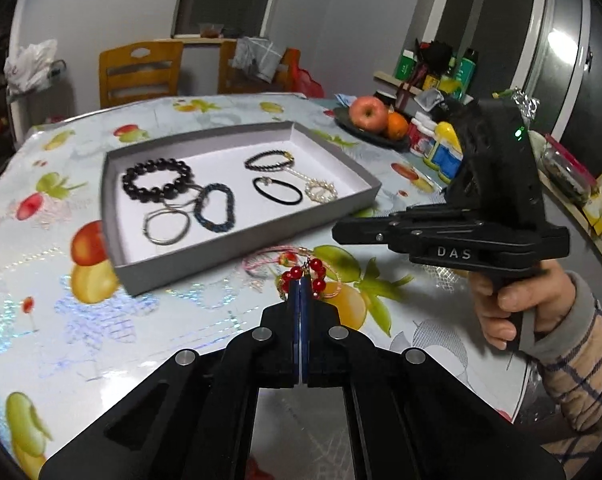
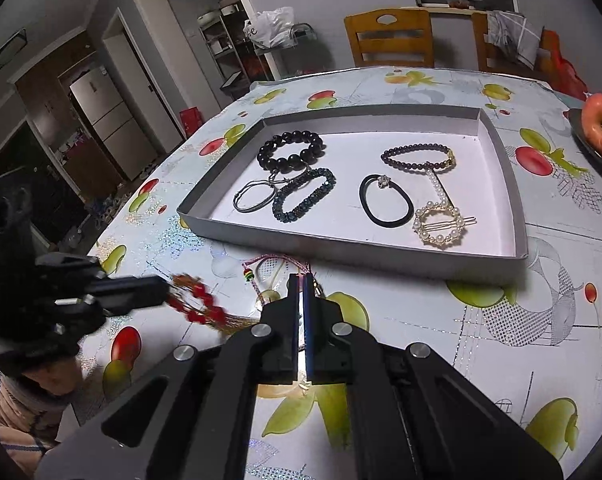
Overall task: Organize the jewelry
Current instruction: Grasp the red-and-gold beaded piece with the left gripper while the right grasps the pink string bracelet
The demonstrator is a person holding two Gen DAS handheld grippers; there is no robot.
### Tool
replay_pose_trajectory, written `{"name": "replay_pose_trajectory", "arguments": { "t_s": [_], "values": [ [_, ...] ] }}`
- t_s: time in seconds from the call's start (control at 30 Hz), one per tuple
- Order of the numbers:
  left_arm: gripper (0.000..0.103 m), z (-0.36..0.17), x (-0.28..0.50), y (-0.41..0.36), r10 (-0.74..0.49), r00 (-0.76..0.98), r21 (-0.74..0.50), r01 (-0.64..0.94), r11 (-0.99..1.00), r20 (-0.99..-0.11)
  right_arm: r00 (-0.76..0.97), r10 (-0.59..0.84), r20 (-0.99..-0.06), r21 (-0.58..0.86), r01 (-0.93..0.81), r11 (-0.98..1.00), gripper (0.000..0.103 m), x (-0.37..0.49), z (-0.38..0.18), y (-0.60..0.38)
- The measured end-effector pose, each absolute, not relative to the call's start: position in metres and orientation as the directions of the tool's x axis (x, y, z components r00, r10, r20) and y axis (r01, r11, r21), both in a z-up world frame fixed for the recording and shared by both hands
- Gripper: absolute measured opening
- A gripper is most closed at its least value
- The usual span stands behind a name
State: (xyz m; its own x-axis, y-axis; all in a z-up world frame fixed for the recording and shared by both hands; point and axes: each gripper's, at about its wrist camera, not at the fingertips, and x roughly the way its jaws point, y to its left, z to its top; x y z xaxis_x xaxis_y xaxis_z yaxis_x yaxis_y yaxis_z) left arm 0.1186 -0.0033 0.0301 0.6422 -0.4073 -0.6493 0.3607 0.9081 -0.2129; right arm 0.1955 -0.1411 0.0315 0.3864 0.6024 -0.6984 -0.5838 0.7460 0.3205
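Observation:
A grey shallow tray holds several pieces: a black bead bracelet, a silver ring bangle, a dark blue bracelet, a thin dark bead bracelet, a black hair tie and a pearl hair pin. My left gripper is shut on a red bead bracelet in front of the tray. A pink cord bracelet lies on the table. My right gripper is shut just over the pink cord; whether it grips it is hidden.
The fruit-print tablecloth covers the round table. A dark plate with an apple and an orange stands at the back right, beside bottles and jars. Wooden chairs stand behind the table.

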Motion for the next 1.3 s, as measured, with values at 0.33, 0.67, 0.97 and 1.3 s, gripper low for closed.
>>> {"name": "replay_pose_trajectory", "arguments": {
  "t_s": [0.33, 0.67, 0.97, 1.3],
  "values": [
    [0.001, 0.034, 0.105, 0.033, -0.371, 0.665, -0.212, 0.311, 0.926, -0.647, 0.367, 0.592, -0.717, 0.283, -0.623, 0.729, 0.03, 0.19, 0.029, -0.117],
    [0.014, 0.016, 0.113, 0.054, -0.35, 0.641, -0.242, 0.253, 0.937, -0.684, 0.381, 0.523, -0.762, 0.166, -0.667, 0.727, 0.03, 0.186, 0.017, -0.086],
    [0.038, -0.003, 0.132, 0.039, -0.347, 0.597, -0.256, 0.235, 0.938, -0.723, 0.386, 0.512, -0.767, 0.157, -0.661, 0.734, 0.019, 0.184, 0.012, -0.093],
    [0.016, -0.015, 0.141, 0.029, -0.333, 0.575, -0.253, 0.218, 0.943, -0.748, 0.395, 0.51, -0.764, 0.145, -0.665, 0.732, 0.007, 0.183, 0.011, -0.092]
  ]
}}
